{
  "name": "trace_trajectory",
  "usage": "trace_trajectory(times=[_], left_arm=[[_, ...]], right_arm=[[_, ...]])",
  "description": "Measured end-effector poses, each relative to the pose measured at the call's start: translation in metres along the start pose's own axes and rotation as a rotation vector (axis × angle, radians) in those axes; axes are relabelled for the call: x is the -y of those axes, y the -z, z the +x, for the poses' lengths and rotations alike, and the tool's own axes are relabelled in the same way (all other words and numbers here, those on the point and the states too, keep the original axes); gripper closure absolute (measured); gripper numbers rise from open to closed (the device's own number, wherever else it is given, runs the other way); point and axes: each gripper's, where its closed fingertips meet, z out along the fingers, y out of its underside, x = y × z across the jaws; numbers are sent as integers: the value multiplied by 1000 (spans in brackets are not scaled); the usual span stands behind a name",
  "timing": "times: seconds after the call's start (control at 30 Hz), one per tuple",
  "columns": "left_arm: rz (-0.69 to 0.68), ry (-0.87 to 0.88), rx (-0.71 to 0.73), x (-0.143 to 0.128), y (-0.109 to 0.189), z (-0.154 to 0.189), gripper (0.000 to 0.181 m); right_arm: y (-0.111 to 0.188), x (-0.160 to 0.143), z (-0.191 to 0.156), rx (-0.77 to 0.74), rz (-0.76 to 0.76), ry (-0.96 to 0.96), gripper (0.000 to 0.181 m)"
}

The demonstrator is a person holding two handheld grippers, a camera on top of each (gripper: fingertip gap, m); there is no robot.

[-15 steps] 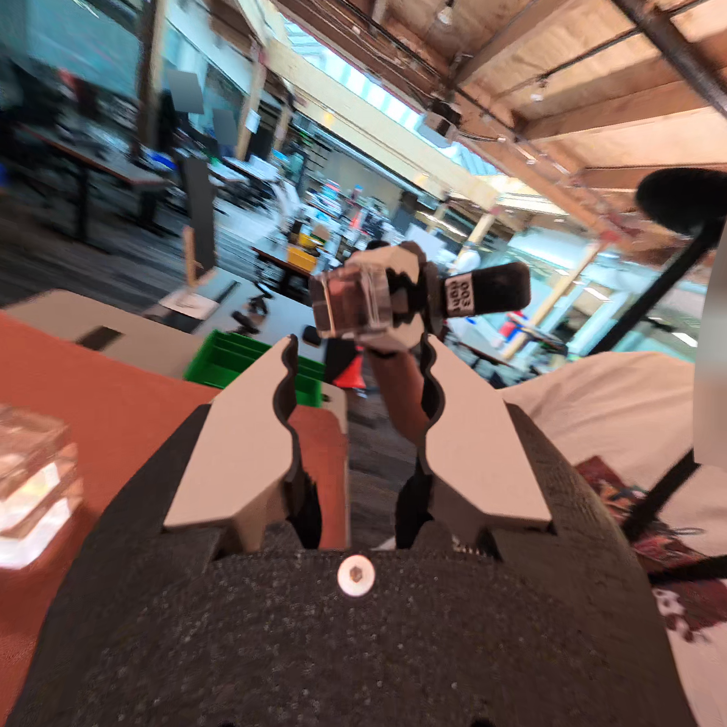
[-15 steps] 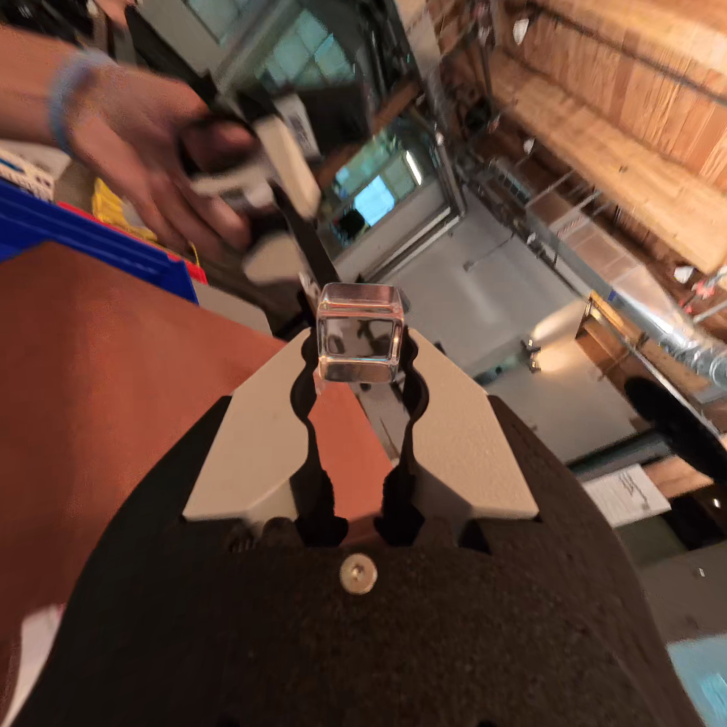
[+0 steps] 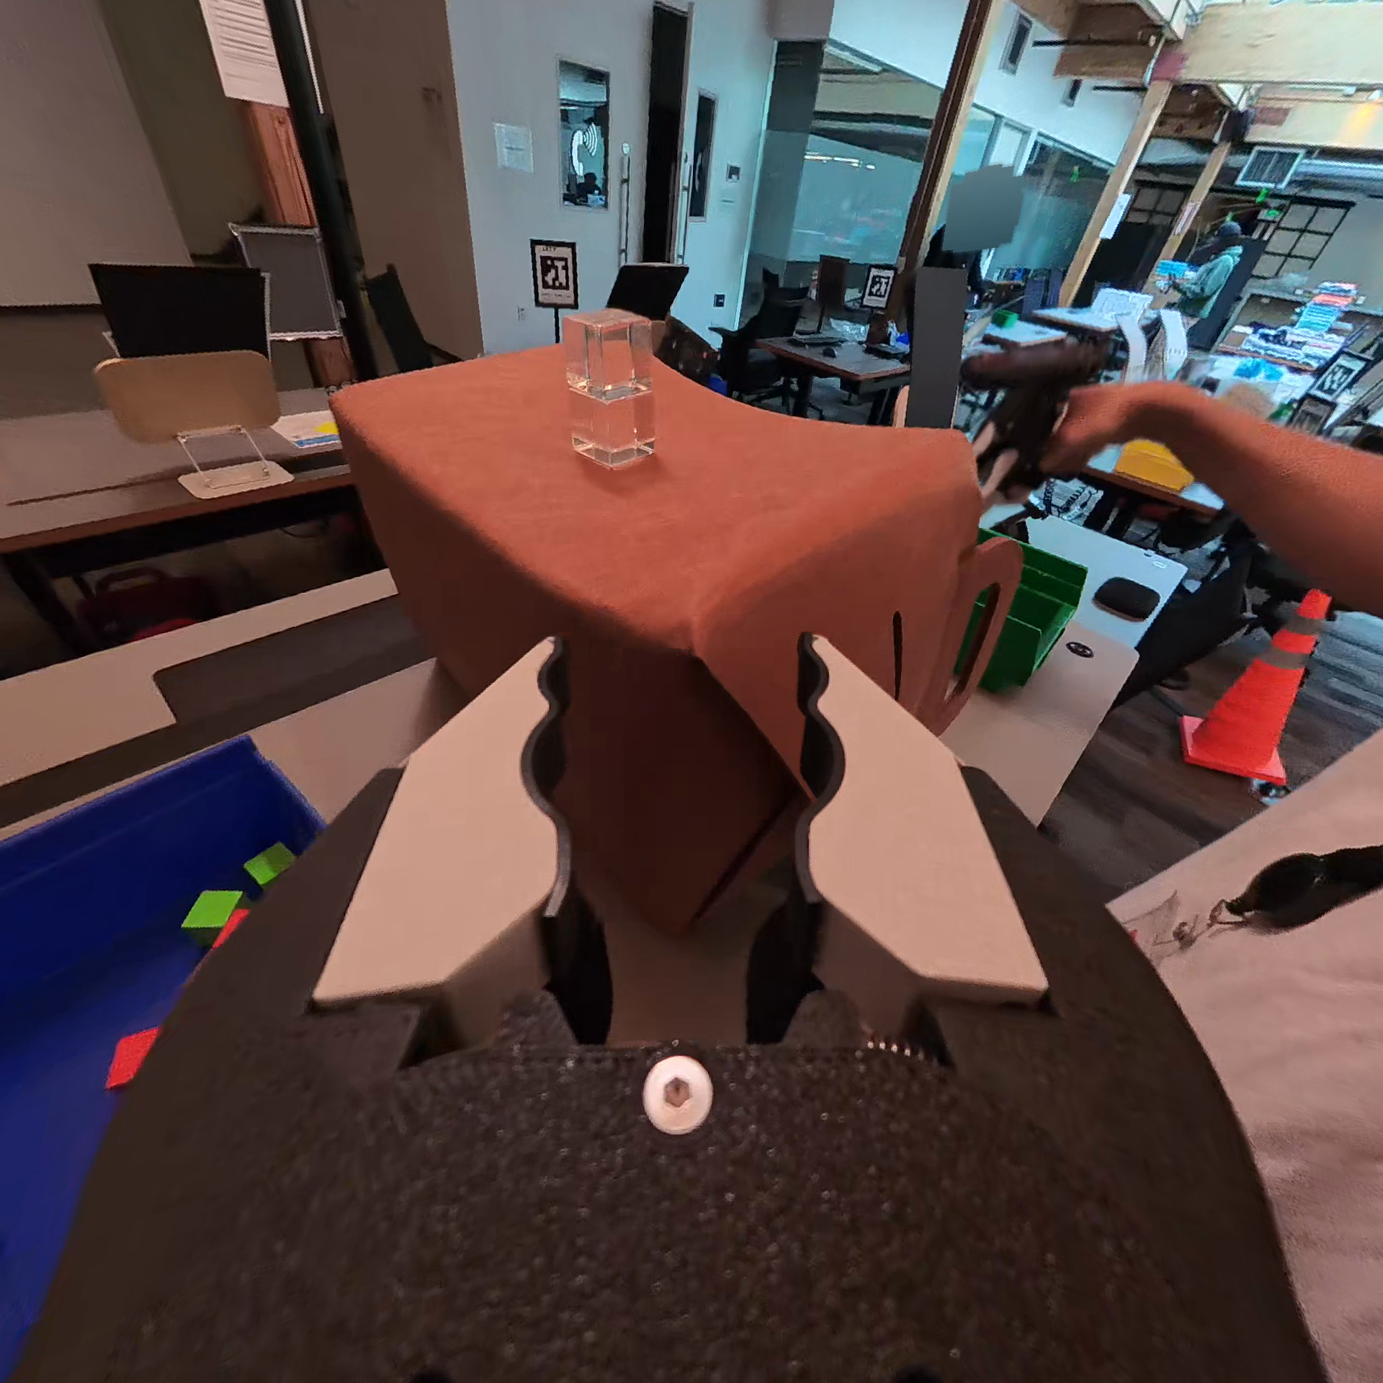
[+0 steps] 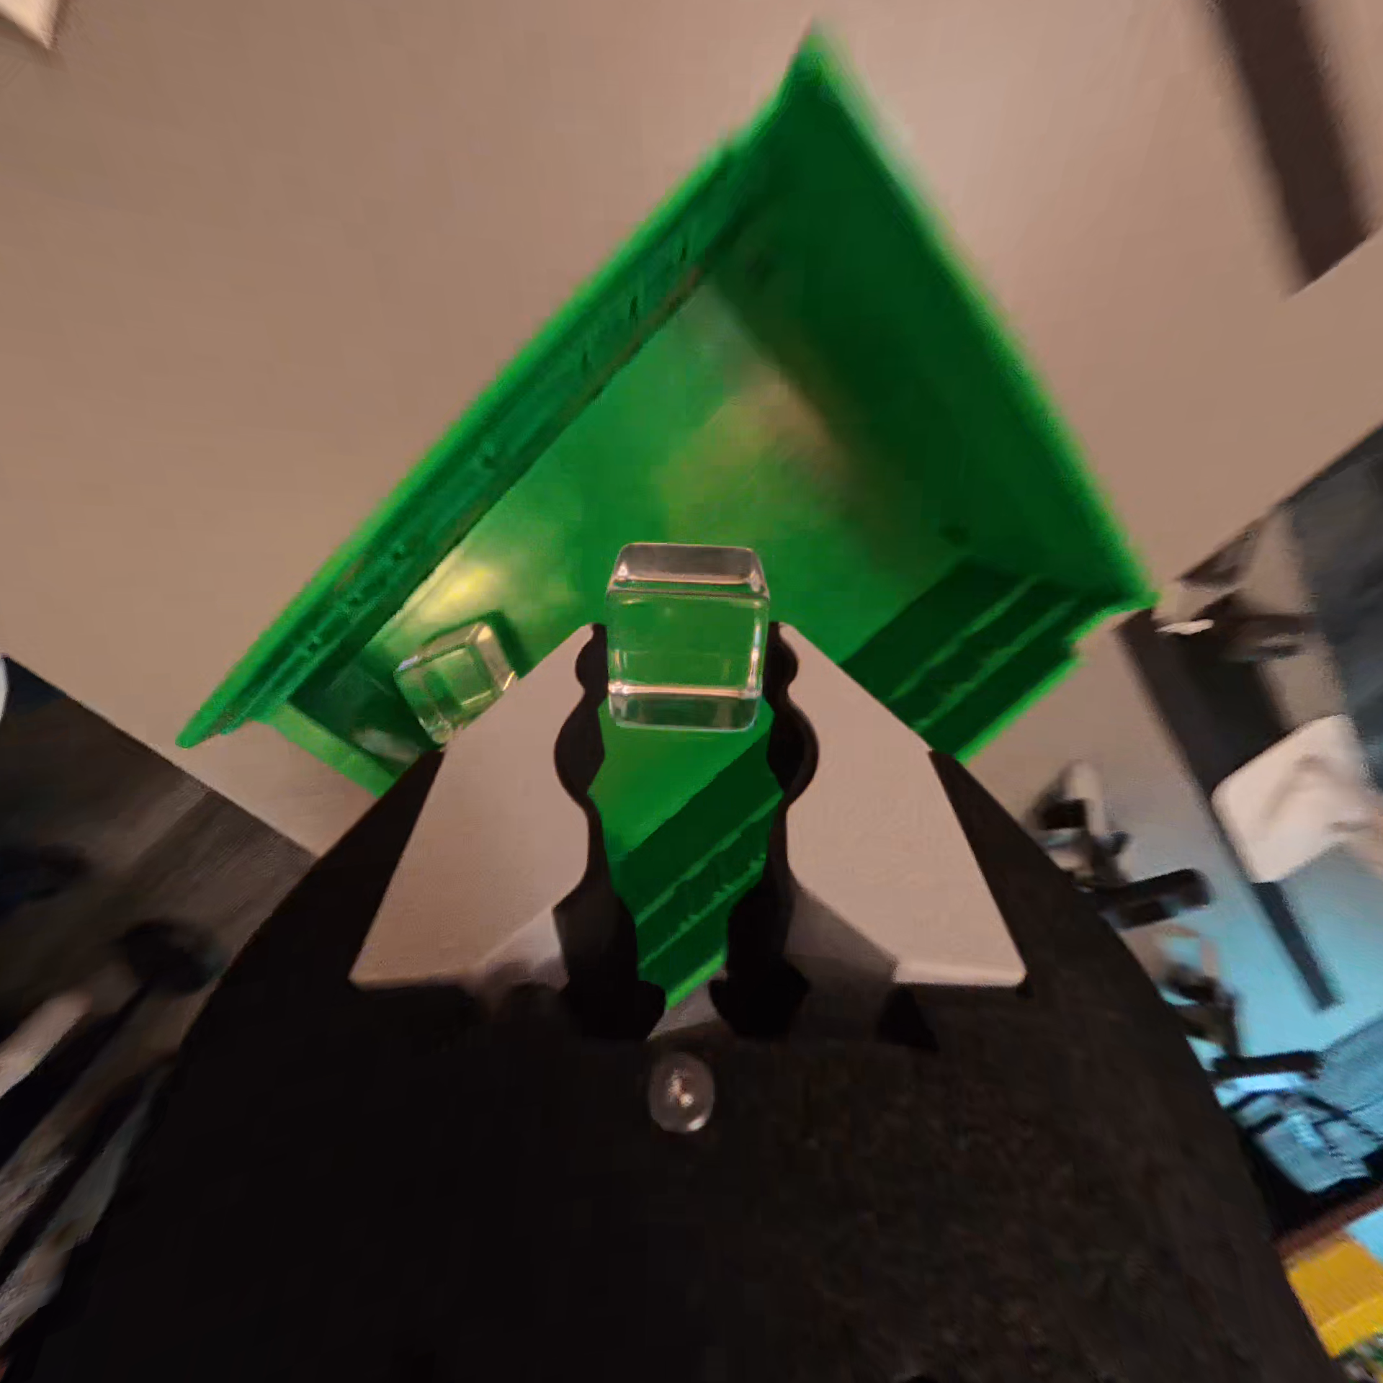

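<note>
Clear acrylic catches the light here: the right tongs (image 4: 687, 636) pinch a see-through plastic cube (image 4: 687, 636) at the fingertips, hanging over a green plastic bin (image 4: 748, 449) that sits on a pale grey table (image 4: 299, 224). A second clear cube (image 4: 453, 670) lies in the near left corner of that bin, apart from the held one.

The left tongs (image 3: 677, 651) stand wide apart with nothing between them, raised in front of a box draped in rust-brown cloth (image 3: 636, 539). On top of the box, well beyond the tongs, two clear cubes (image 3: 610, 400) are stacked one on the other, upright. Low on the left is a blue plastic bin (image 3: 112, 861) with small green and red blocks (image 3: 213, 913) inside. To the right, the person's forearm (image 3: 1235, 464) reaches out past the box, and an orange traffic cone (image 3: 1257, 696) stands on the floor.
</note>
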Motion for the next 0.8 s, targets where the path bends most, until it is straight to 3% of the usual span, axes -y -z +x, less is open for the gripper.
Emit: trace_trajectory(times=[0.1, 0.2, 0.43, 0.47, 0.57, 0.7, 0.8], left_arm=[[7, 27, 19, 0, 6, -6, 119], [-7, 37, 21, 0, 2, -11, 119], [-116, -28, -47, 6, -41, -14, 119], [-152, -66, -75, 9, -50, -13, 119], [-292, -213, -176, 23, -85, -15, 118], [-472, -440, -234, 55, -144, -34, 118], [-590, -546, -312, 68, -191, -41, 118]], right_arm=[[-57, -33, -23, 88, -81, -47, 140], [-90, -34, -56, 165, -84, -27, 141], [-109, -24, -80, 194, -80, 7, 141], [-108, -24, -81, 208, -69, -13, 140], [-88, -17, -69, 192, 31, -155, 114], [-23, -7, -49, -22, 277, -296, 110], [32, 23, -70, -82, 574, -365, 114]])
